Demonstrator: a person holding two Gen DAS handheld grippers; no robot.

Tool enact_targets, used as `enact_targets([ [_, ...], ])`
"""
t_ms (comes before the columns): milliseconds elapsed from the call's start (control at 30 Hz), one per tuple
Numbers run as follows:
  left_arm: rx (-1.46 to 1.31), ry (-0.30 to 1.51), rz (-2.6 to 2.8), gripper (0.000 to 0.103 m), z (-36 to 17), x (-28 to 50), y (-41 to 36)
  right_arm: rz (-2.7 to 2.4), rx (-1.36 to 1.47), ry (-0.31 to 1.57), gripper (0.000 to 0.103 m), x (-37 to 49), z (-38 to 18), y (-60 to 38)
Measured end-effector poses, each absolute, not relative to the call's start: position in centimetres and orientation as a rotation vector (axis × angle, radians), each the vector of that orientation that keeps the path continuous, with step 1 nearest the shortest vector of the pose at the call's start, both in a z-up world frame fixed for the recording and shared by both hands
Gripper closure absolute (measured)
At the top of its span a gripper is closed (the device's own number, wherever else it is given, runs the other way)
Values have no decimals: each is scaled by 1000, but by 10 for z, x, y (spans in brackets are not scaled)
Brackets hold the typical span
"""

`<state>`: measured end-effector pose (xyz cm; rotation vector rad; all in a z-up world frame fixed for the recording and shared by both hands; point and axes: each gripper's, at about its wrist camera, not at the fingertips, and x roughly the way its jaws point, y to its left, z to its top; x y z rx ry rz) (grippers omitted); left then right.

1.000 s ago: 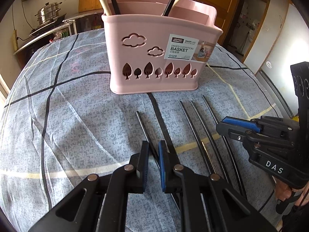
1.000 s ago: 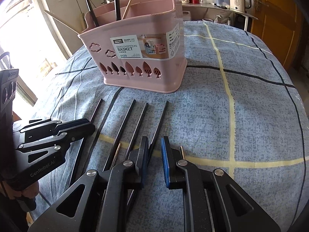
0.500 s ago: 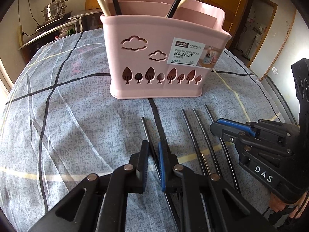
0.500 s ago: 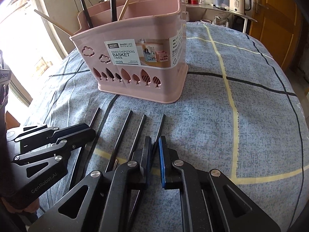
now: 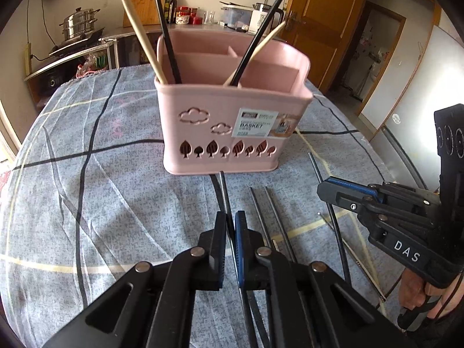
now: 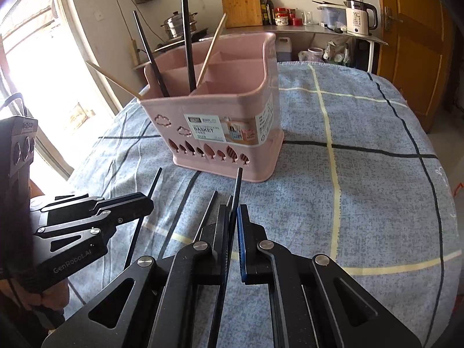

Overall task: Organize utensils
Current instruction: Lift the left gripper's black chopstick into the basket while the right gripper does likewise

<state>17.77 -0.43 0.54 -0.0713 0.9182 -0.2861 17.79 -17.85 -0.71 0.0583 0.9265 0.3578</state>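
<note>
Lifting level matters: left tongs (image 5: 230,226) and right tongs (image 6: 232,226) each pinch one black chopstick (image 5: 223,191); tilt tips up, then drop into pink basket (image 5: 232,121).

- basket label (image 5: 262,124) print is too blurry to read properly
- lower ends of the held black chopsticks (image 6: 236,191) vanish behind the gripper bodies
- chopsticks in the basket (image 5: 232,101) get cropped at the top edge

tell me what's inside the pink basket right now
The pink basket holds two black chopsticks and two pale wooden ones, leaning in its front compartments. Their lower ends are hidden by the wall; the back compartments look empty.
</note>
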Motion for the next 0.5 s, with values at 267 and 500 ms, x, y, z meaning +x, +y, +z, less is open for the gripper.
enact_targets([
  [267,-57,759,-310,98,75,157,9,377,64,786,98,162,51,-185],
  [500,-55,657,-309,98,117,147,21,378,45,657,98,145,96,-189],
])
